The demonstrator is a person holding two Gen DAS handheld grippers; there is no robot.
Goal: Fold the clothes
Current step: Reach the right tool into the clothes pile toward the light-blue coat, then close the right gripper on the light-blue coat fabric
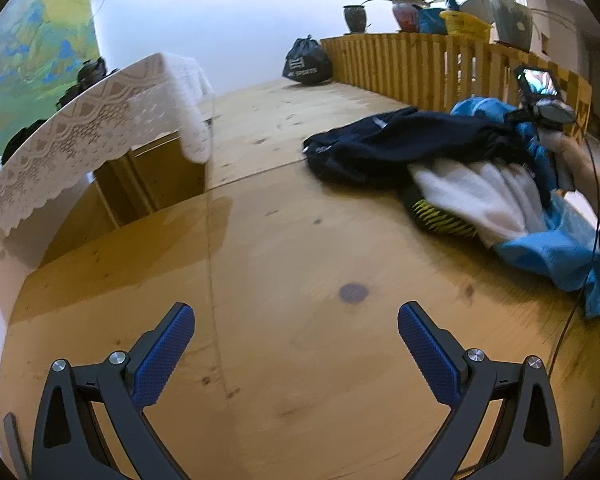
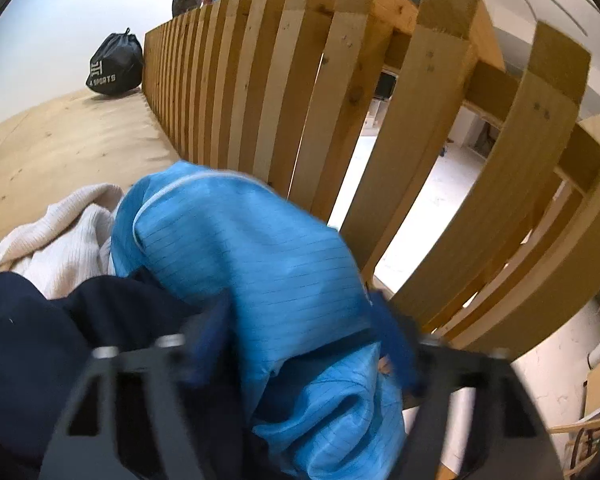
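A heap of clothes lies at the right of the wooden tabletop: a dark navy garment, a white ribbed knit, a light blue garment and a black-and-yellow piece. My left gripper stands open over bare wood, well short of the heap. In the right wrist view my right gripper has the light blue garment bunched between its pads, with the knit and navy cloth to its left. A hand holds that gripper at the heap's far right.
A wooden slat fence runs along the table's right side, close behind the heap, with potted plants and a yellow basket on top. A black sports bag sits at the far end. A lace-covered cabinet stands left.
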